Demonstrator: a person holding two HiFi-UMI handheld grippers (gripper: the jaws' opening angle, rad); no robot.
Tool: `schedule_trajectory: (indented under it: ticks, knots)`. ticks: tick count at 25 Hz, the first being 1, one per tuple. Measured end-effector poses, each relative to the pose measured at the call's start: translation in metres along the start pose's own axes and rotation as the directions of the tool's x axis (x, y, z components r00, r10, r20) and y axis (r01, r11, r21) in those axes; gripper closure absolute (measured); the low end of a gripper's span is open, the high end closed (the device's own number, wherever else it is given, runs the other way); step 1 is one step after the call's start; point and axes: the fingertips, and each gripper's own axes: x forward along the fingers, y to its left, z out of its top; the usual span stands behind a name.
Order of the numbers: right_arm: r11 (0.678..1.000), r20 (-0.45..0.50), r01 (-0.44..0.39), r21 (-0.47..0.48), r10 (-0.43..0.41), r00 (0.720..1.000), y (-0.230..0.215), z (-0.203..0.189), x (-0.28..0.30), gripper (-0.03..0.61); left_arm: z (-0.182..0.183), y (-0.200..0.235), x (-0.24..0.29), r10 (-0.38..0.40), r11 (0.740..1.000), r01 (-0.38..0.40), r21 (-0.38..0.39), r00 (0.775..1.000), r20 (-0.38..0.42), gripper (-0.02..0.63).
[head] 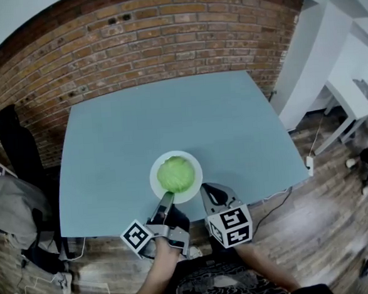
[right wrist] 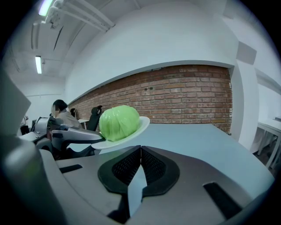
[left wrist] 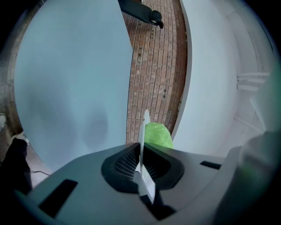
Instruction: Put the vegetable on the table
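Brick wall (head: pixel 163 31) seen behind; black chair (head: pixel 17 148) parked left; white desk (head: pixel 356 93) placed right; wood floor (head: pixel 321 215) seen below.

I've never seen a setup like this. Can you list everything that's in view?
cabbage: one, green, on the plate
plate: one, white, by the table's near edge
table: one, pale blue, centre
wall: one, red brick, behind the table
chair: one, black, left of the table
floor: wood, around the table
left tool: one, grey, shut on the plate's rim
right tool: one, grey, shut, empty, beside the plate
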Motion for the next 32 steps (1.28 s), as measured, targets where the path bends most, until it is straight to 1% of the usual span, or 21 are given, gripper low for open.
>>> schedule_trajectory:
  ticks: [6,18,25,29,32]
  knots:
    - [1.000,0.015,-0.005,-0.005,0.005,1.000,-0.011,0.008,0.009,0.569,0.000,-0.003,0.014,-0.008,1.000,0.008,0.011,1.000,0.001,0.600]
    - [0.999,0.006,-0.031,-0.023,0.031,0.999,-0.037,0.015,0.034,0.569,0.005,0.002,0.050,-0.006,1.000,0.005,0.010,1.000,0.026,0.600]
    - [0.999,-0.004,-0.037,-0.024,0.037,0.999,-0.052,0.019,0.050,0.569,0.014,0.014,0.068,0.020,1.000,-0.021,0.010,0.999,0.043,0.600]
    - [0.999,-0.018,-0.039,-0.018,0.039,0.999,-0.061,0.017,0.058,0.569,0.018,0.025,0.077,0.045,0.999,-0.046,0.022,0.998,0.049,0.600]
    - [0.999,-0.026,-0.042,-0.019,0.042,0.999,-0.065,0.016,0.063,0.569,0.021,0.033,0.083,0.055,0.998,-0.056,0.013,0.997,0.048,0.600]
